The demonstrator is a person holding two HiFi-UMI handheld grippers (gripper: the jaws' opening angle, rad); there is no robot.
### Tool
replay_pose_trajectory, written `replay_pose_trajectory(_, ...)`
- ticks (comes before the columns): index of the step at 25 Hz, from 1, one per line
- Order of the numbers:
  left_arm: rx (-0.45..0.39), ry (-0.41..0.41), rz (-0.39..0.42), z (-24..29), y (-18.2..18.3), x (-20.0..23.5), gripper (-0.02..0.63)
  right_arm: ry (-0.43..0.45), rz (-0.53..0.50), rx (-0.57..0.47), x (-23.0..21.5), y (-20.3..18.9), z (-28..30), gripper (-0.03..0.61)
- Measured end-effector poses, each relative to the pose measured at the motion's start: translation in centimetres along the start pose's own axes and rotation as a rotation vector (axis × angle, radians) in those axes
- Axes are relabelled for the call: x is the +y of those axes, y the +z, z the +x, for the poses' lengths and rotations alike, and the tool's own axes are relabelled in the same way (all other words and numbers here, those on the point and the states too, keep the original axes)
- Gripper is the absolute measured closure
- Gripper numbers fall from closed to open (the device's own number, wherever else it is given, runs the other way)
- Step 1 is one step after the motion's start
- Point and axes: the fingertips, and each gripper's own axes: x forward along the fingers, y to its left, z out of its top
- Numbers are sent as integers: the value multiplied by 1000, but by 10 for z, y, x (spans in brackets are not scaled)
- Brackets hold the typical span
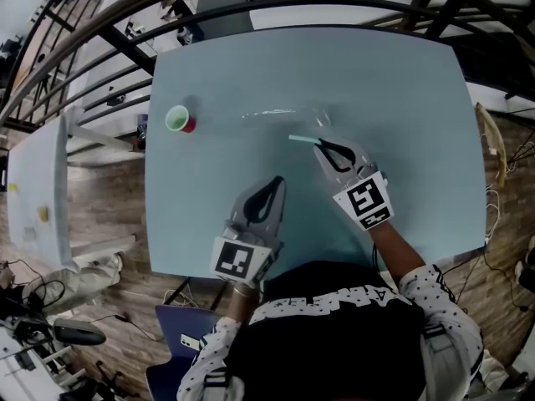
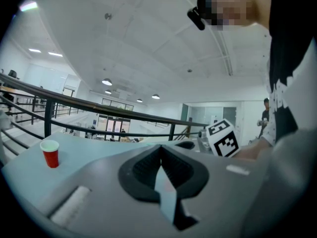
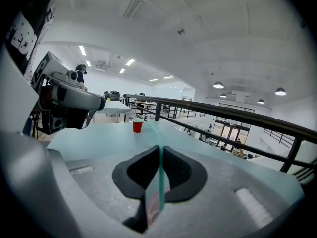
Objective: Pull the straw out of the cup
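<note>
The straw [image 1: 301, 139] is already out of the cup [image 1: 179, 120]. In the head view it shows as a short teal stick just right of the frame's centre. One end is pinched in the right gripper [image 1: 322, 146], and the free end sticks out toward the left of the frame. Its long axis runs nearly level across the picture, aimed loosely toward the cup. In the right gripper view the jaws of the right gripper [image 3: 160, 150] are clamped together on the straw [image 3: 159, 172]. The straw runs up through the narrow gap and out ahead, leaning a little left toward the cup [image 3: 137, 126].

The red cup stands upright on the pale blue table [image 1: 401, 98] in the upper left of the head view, well apart from both grippers. The left gripper [image 1: 278, 182] sits low and centre over the table, nearer the cup than the right one. Its jaws are pressed together with nothing between them, as the left gripper view shows at the left gripper [image 2: 160, 150].

Since the straw lies in the right jaws and clear of the cup, what is left is probably only to carry it off or set it down.

No brand or wording can be read on the cup or the straw. The only print is the black-and-white square pattern on each marker cube [image 1: 365, 200].
</note>
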Motion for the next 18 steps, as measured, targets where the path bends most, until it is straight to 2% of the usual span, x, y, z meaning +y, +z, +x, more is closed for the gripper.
replay_pose_trajectory(18, -17, -16, 18, -3, 8, -13, 624, -69, -32, -61, -11, 20, -24, 557)
